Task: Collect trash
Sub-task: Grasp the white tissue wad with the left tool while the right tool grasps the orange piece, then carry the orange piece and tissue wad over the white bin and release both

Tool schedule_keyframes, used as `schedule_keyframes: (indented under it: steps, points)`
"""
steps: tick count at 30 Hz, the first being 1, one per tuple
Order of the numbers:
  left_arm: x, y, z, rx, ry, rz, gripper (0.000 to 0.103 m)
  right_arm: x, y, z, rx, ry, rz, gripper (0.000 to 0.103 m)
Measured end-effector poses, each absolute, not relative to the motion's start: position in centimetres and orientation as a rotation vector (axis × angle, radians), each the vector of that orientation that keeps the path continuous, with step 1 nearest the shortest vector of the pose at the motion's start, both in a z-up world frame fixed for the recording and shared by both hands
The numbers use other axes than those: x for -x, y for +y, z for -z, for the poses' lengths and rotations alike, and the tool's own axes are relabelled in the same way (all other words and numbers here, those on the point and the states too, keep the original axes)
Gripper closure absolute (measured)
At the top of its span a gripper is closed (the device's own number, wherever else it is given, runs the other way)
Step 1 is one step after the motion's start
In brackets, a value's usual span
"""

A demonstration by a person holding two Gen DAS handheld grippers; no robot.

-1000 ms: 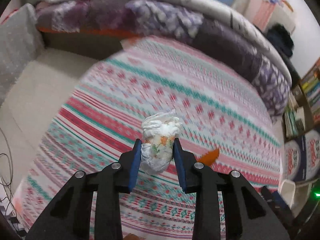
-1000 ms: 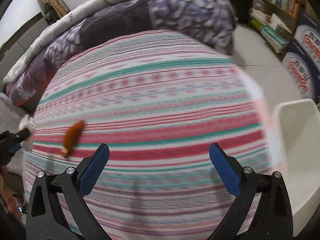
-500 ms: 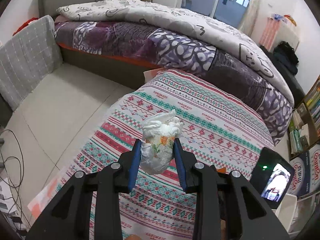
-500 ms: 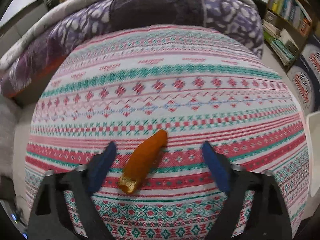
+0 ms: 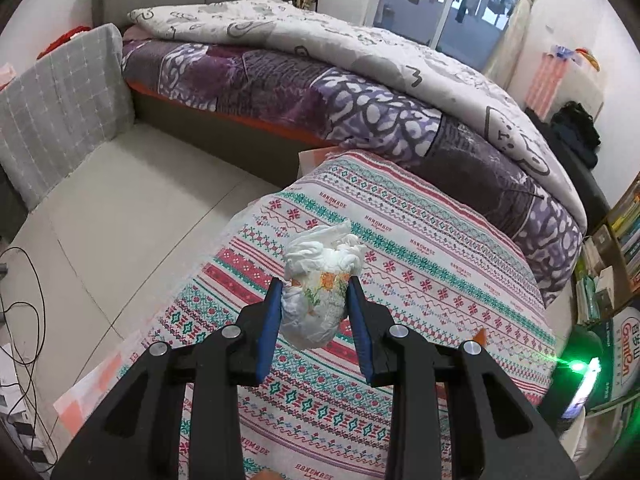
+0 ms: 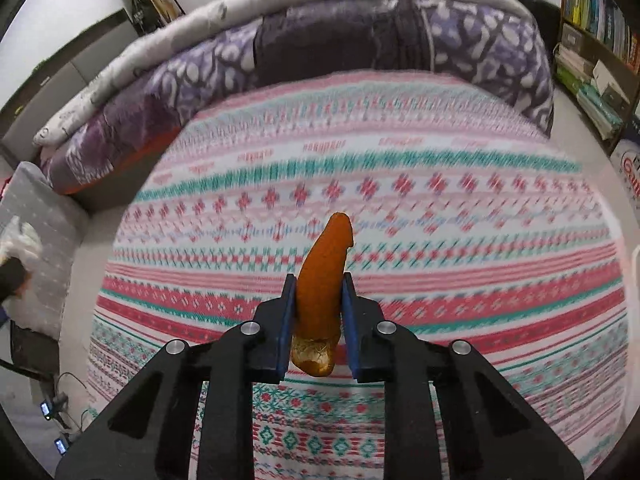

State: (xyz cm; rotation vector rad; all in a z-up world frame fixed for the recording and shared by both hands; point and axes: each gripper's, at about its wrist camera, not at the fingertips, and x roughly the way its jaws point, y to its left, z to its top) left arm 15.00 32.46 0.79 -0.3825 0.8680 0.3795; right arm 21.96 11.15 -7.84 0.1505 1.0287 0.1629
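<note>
My left gripper (image 5: 314, 296) is shut on a crumpled white tissue wad (image 5: 318, 296) with an orange flower print, held above the patterned cloth (image 5: 420, 248). In the right wrist view, my right gripper (image 6: 318, 296) is shut on an orange peel strip (image 6: 322, 276), which sticks up between the blue pads, its frayed lower end hanging below them over the striped cloth (image 6: 440, 200). A tip of the orange peel (image 5: 479, 335) shows behind the left gripper's right finger. The tissue wad (image 6: 18, 236) appears at the far left edge of the right wrist view.
A bed with a purple blanket (image 5: 360, 112) and a grey quilt (image 5: 340, 36) lies behind the cloth-covered surface. A grey cushion (image 5: 60, 108) leans at the left over tiled floor (image 5: 120, 208). Bookshelves (image 6: 596, 20) and a printed box (image 5: 624, 356) stand to the right. Cables (image 5: 20, 300) lie on the floor.
My right gripper moved over the orange peel and closed its wide-open jaws on it. My left gripper rose with the tissue wad, bringing more of the bed and floor into view.
</note>
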Motion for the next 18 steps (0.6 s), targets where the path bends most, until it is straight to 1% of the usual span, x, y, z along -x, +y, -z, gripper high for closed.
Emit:
schedule_keyframes:
  steps: [6,18]
  points:
    - [-15.0,30.6,-1.4,0.336,0.850,-0.375,0.070,-21.8,8.5,4.3,-0.117,0.938,-0.156,0.082]
    - [-15.3,24.8,-1.4,0.246,0.830,-0.342,0.070,-20.5,2.6,1.0,-0.052,0.841,-0.128,0.082]
